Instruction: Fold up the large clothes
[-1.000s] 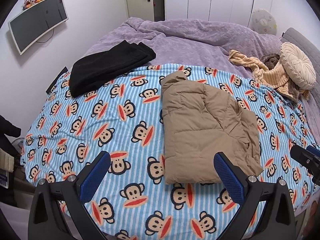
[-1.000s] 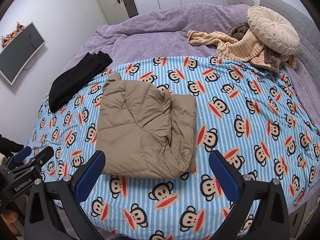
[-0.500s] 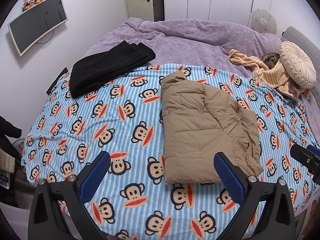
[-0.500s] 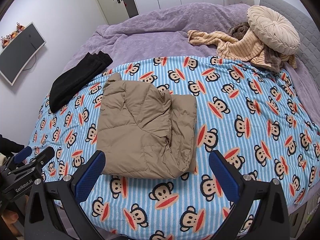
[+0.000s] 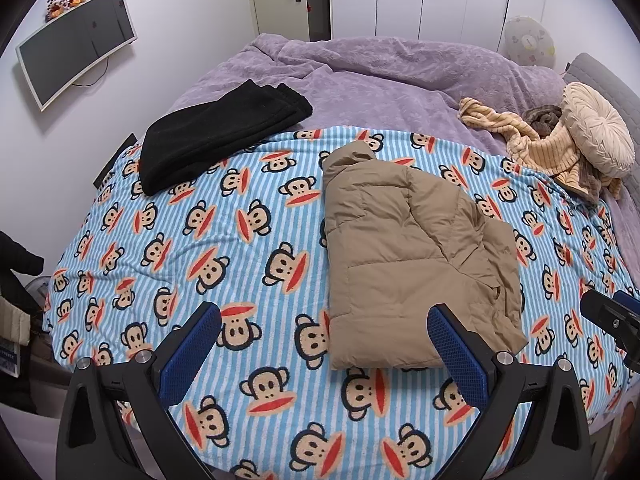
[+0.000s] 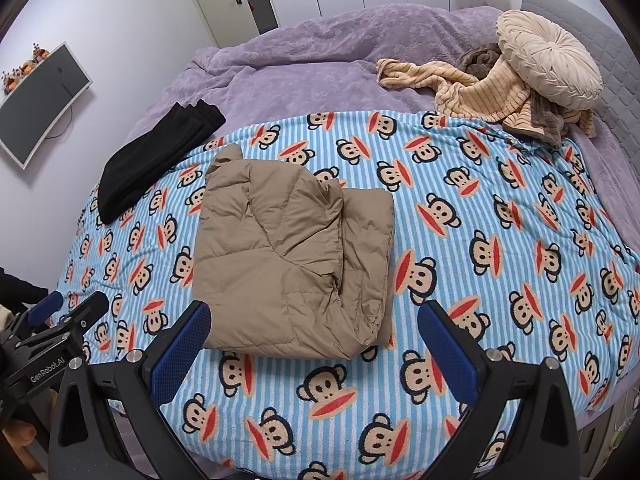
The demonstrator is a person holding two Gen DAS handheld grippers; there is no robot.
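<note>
A tan padded jacket (image 5: 412, 252) lies folded into a rough rectangle on the blue striped monkey-print blanket (image 5: 224, 240); the right wrist view shows the same jacket (image 6: 292, 264) on that blanket (image 6: 480, 220). My left gripper (image 5: 324, 344) hovers open above the blanket's near edge, its right finger over the jacket's near corner. My right gripper (image 6: 314, 342) is open too, held above the jacket's near edge, with nothing between its fingers. Each gripper shows at the edge of the other's view.
A folded black garment (image 5: 216, 136) lies at the blanket's far left. A purple duvet (image 5: 380, 76) covers the far bed. Beige striped clothes (image 6: 472, 92) and a round cushion (image 6: 548, 68) sit by the grey headboard. A monitor (image 5: 76, 44) hangs on the left wall.
</note>
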